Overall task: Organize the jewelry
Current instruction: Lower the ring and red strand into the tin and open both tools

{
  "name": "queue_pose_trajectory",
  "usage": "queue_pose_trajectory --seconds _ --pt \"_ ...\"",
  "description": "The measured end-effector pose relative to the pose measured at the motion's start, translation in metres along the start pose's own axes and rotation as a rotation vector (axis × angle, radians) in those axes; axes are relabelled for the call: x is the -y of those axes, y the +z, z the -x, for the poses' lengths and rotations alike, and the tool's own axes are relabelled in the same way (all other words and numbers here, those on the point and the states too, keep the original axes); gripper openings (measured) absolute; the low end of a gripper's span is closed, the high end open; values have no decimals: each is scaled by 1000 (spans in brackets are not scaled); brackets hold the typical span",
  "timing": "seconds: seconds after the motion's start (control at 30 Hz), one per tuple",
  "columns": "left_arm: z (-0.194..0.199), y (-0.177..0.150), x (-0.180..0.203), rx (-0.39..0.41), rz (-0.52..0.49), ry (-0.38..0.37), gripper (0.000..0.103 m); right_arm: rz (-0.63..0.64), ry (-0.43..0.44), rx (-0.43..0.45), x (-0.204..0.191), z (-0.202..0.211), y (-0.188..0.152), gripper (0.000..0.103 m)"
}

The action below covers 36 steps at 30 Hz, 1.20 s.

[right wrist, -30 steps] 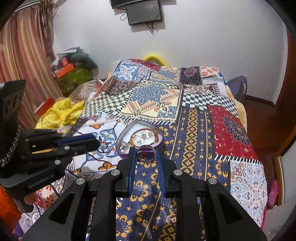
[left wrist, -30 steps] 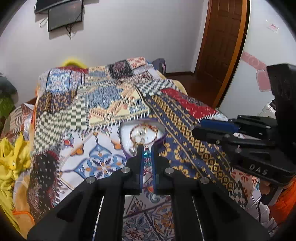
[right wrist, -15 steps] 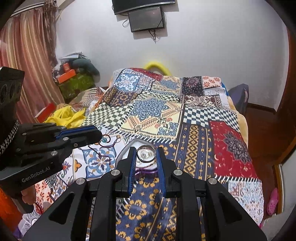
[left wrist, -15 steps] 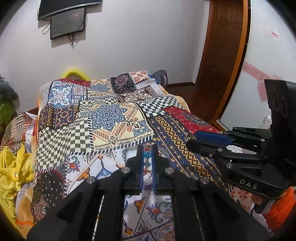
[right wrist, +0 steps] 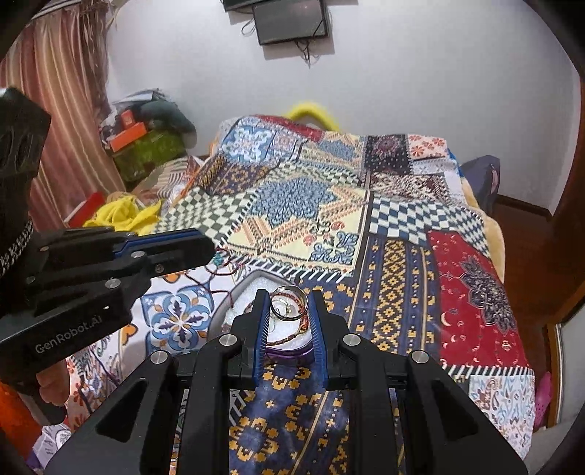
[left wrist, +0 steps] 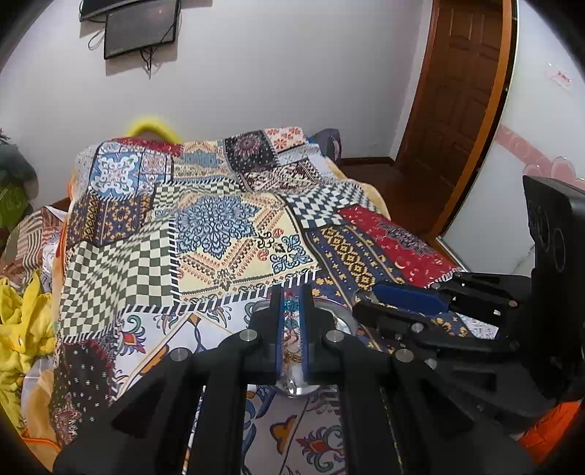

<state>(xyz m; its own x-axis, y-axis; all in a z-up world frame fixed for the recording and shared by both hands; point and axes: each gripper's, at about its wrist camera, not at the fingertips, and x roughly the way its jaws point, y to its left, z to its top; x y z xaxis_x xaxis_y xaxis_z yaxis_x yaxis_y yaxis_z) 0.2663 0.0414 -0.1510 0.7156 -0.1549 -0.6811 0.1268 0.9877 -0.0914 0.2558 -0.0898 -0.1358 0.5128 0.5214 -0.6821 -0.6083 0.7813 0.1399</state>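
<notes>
My right gripper (right wrist: 288, 308) is shut on a silver ring (right wrist: 289, 303), held just above a heart-shaped jewelry box (right wrist: 234, 297) with a white lining and purple base on the patchwork bedspread. Bracelets lie inside the box. My left gripper (left wrist: 291, 305) is shut on a small teal beaded piece (left wrist: 290, 303), held over the same box (left wrist: 342, 318). The left gripper also shows in the right wrist view (right wrist: 204, 252), and the right gripper in the left wrist view (left wrist: 365, 299). A dark red cord (right wrist: 219, 270) lies on the spread beside the box.
The patchwork bedspread (right wrist: 384, 255) covers the bed. Yellow cloth (right wrist: 124, 215) and clutter lie at the left. A wooden door (left wrist: 460, 109) stands at the far right. A wall screen (right wrist: 290, 22) hangs above.
Both grippers rose and tilted up, then came back down over the box. Each keeps its hold on its piece.
</notes>
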Motion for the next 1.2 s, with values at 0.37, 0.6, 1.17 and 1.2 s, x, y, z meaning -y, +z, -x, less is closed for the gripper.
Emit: queue_pose_trajectory --seconds 0.37,0.6,1.17,1.2 --pt "-36 -11 -10 -75 41 -14 6 36 5 -78 1 -28 -7 20" --pt "-42 -17 -10 -94 34 -23 6 48 4 -97 2 -35 -8 20" --pt "1 -14 -15 -29 63 28 22 40 -42 -108 -4 -14 -4 23" --pt "8 -13 -14 -19 60 28 23 41 -44 -103 -6 -11 -4 23"
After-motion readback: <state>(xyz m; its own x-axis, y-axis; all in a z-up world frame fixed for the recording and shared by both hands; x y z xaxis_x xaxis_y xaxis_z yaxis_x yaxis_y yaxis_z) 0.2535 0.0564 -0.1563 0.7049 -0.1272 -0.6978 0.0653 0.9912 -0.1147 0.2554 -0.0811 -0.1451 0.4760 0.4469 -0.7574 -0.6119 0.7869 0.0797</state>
